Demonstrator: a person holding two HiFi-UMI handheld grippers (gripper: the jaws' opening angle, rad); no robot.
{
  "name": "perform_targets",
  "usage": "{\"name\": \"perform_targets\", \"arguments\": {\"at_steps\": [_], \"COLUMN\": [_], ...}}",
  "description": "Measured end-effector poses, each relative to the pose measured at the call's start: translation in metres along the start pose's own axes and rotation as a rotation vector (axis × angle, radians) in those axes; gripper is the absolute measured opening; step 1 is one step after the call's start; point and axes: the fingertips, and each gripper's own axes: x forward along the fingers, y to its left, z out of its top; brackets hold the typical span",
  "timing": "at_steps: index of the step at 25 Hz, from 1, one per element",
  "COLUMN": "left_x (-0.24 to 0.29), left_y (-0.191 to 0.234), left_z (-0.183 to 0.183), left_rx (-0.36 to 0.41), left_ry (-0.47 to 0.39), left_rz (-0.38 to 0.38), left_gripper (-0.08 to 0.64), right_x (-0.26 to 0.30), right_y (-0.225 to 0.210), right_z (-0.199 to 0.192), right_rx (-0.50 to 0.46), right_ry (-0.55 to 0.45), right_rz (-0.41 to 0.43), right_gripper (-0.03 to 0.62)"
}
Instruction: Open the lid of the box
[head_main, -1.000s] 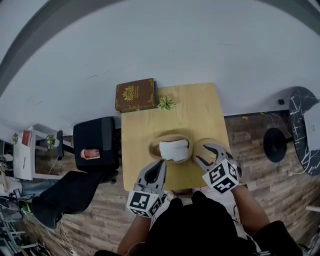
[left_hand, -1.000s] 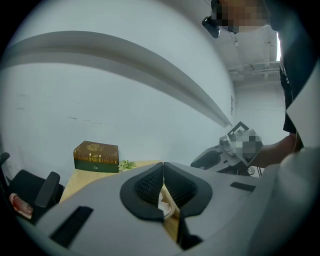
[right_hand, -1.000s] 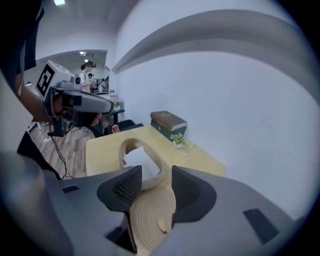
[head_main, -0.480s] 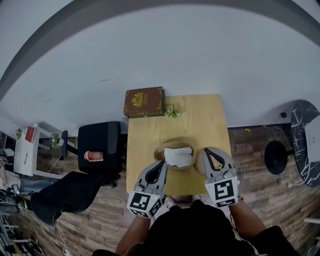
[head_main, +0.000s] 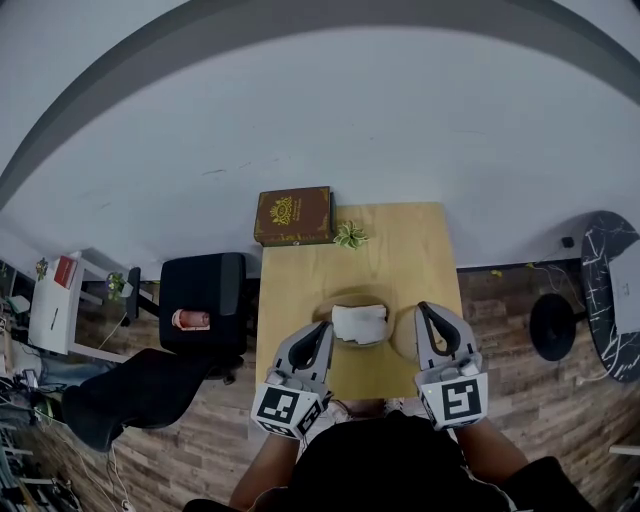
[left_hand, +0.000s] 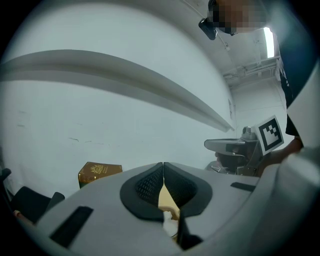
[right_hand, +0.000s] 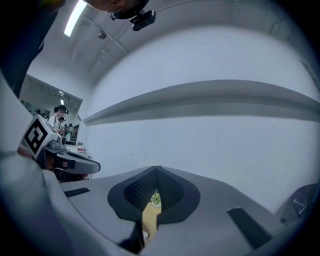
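Your left gripper (head_main: 324, 328) is closed. In the left gripper view its two jaws meet at the tips and they hold nothing. Your right gripper (head_main: 424, 309) has just been closing its jaws; they are together at the tips, and nothing is between them. Both grippers are raised over the near part of the tabletop (head_main: 400, 250) and point toward the wall.

The round wooden box (head_main: 360, 298) stands on the near half of the tabletop and, in the head view, lies between your two grippers. It is open, and something white (head_main: 360, 324) lies inside it. A round wooden piece, which seems to be the lid (head_main: 403, 340), lies flat just beside the box on the right, partly hidden under your right gripper.

At the far left corner lies a brown book (head_main: 293, 215), and a small green plant (head_main: 350, 236) is just beside it.
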Motion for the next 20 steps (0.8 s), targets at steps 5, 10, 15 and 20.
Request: {"name": "perform_targets", "arguments": {"at_steps": [5, 10, 15, 20], "left_x": [-0.002, -0.005, -0.006, -0.006], "left_y": [0.0, -0.002, 0.001, -0.001], "left_z": [0.007, 0.014, 0.017, 0.018], "left_rx": [-0.03, -0.018, -0.046, -0.042], "left_ry": [-0.015, -0.032, -0.039, -0.038], "left_rz": [0.004, -0.001, 0.006, -0.008], "left_gripper": [0.021, 0.021, 0.021, 0.021], "right_x": [0.0, 0.001, 0.003, 0.006], "right_y": [-0.003, -0.002, 0.001, 0.013], "right_z": [0.003, 0.009, 0.013, 0.018], "right_rx": [-0.007, -0.016, -0.021, -0.04], "right_ry": [-0.006, -0.009, -0.019, -0.034], "right_rz": [0.005, 0.008, 0.014, 0.049], "right_gripper": [0.018, 0.018, 0.018, 0.018]}}
